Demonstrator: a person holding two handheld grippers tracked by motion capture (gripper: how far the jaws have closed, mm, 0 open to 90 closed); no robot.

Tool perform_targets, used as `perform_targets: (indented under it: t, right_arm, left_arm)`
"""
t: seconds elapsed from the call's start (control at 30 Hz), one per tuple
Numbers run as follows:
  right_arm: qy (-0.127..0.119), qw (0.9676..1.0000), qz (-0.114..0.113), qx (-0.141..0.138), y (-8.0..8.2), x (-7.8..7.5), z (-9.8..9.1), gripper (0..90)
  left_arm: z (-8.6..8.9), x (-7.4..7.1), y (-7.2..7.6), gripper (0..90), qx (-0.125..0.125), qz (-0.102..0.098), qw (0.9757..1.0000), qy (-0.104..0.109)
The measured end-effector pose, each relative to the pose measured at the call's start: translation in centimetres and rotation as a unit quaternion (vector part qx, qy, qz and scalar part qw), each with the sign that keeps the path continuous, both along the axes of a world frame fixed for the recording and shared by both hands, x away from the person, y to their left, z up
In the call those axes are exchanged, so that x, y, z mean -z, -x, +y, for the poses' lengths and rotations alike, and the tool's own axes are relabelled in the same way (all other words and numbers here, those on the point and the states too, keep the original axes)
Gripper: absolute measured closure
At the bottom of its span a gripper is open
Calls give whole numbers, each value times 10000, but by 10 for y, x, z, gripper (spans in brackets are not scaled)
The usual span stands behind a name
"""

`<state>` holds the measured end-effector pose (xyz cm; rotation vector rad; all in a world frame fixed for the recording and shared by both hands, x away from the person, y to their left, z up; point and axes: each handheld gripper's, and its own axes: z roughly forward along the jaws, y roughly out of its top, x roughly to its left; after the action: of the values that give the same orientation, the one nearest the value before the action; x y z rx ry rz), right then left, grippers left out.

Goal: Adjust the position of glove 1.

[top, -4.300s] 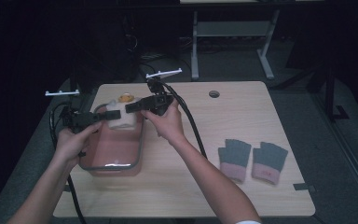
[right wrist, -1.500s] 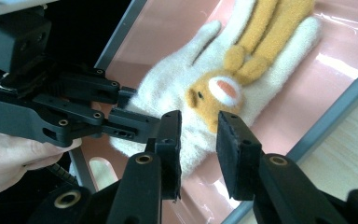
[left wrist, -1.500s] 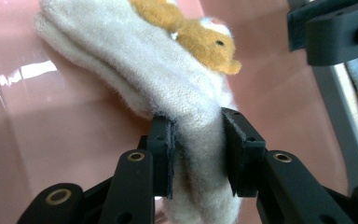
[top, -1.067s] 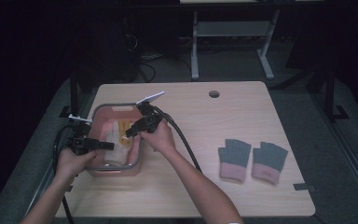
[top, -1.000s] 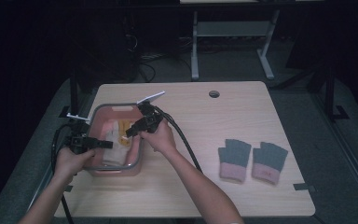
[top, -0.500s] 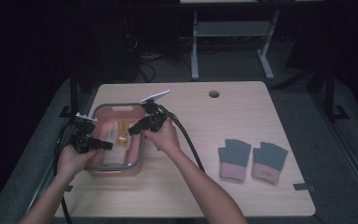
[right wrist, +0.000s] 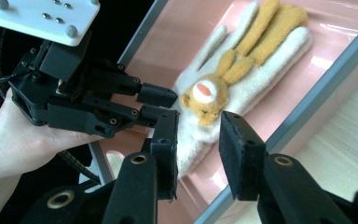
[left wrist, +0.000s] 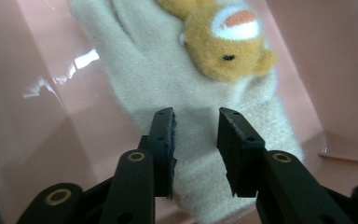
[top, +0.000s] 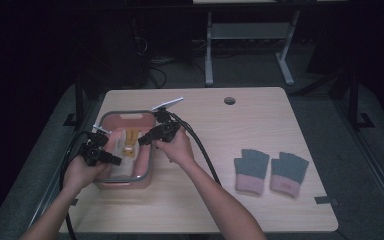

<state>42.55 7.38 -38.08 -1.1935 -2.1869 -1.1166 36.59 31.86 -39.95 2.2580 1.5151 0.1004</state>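
The cream glove (left wrist: 200,116) is lying in the pink bin (top: 125,177), not yet grasped, both hand-held grippers (left wrist: 196,135) (right wrist: 198,140) hovering over it with jaws spread.

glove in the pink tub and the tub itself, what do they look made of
Glove: cream knit, fuzzy matte surface, probably wool or acrylic; the orange bear on it looks plush.
Tub: glossy pink plastic, judging by the reflections; its grey rim looks smooth, material unclear.

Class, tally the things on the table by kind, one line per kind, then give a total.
Cream glove with an orange plush animal: 1
Pink tub: 1
Grey and pink gloves: 2
Total: 4
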Motion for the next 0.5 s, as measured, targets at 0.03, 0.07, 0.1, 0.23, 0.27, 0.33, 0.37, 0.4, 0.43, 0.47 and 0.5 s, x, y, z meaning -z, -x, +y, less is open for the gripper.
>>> perform_targets:
  t: [0.03, 0.07, 0.1, 0.23, 0.27, 0.33, 0.37, 0.4, 0.43, 0.47, 0.5]
  right_arm:
    - [-2, 10000, 1, -5, 0, 0, 0, 668]
    - [-8, 10000, -4, -11, 1, -1, -1, 665]
    - [-8, 10000, -4, -11, 1, -1, -1, 665]
    - [-41, 10000, -10, 4, 2, -4, -6, 659]
    - [-46, 10000, -40, 3, 2, -5, -8, 659]
    - [-64, 10000, -53, 13, 2, -7, -11, 654]
    - [-53, 10000, -70, 32, 2, -8, -12, 652]
    - [-59, 9999, -74, 37, 2, -9, -14, 648]
    - [-60, 9999, -99, 36, 2, -10, -15, 645]
    - [-78, 9999, -106, 52, 3, -12, -17, 640]
    - [-67, 9999, -130, 60, 3, -13, -19, 637]
  left_arm:
    - [1, -1, 0, 659, -25, -35, 10000, 37]
    - [2, -3, 0, 648, -21, -63, 10000, 47]
    - [2, -3, 0, 638, -21, -63, 10000, 47]
    - [8, -11, 2, 633, -76, -218, 9995, 199]
    - [9, -12, 3, 622, -94, -262, 9993, 249]
    - [10, -16, 4, 609, -107, -327, 9988, 348]
    - [10, -18, 4, 599, -87, -362, 9986, 376]
    - [10, -20, 5, 589, -93, -397, 9981, 452]
    - [9, -22, 5, 579, -78, -415, 9978, 516]
    - [9, -24, 6, 575, -58, -431, 9973, 583]
    - [8, -25, 7, 568, -51, -453, 9968, 662]
